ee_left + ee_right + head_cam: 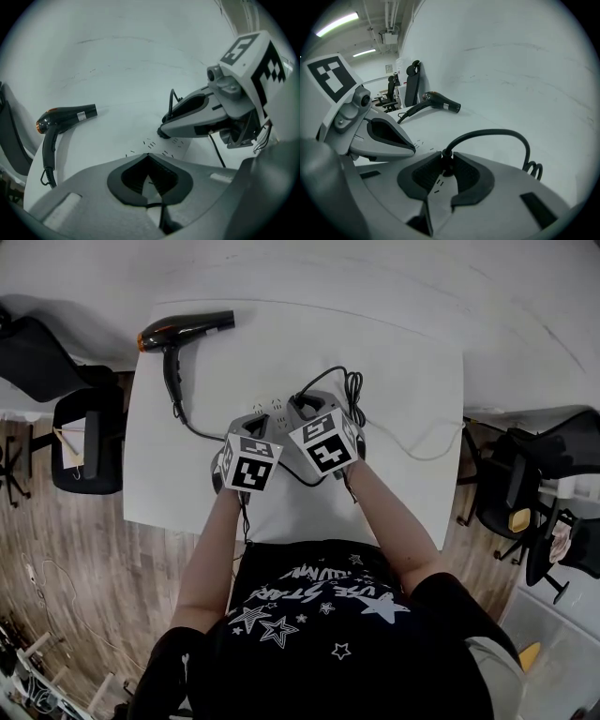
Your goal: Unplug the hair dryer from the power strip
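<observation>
A black hair dryer (178, 334) (61, 119) (440, 102) lies at the far left corner of the white table (187, 484). Its black cord (202, 432) runs to a white power strip (273, 409) (161, 144) in the middle of the table. My right gripper (302, 407) (443, 164) is shut on the black plug (446, 161), which sits in the strip; the cord (497, 133) arches out of it. My left gripper (262, 418) (148, 155) is beside it with its jaws shut, tips together over the strip's near end, nothing between them.
A coil of black cord (354, 385) lies just right of the strip, and a thin white cable (422, 451) trails to the table's right edge. Black office chairs stand left (84, 437) and right (525, 474) of the table. A white wall is behind.
</observation>
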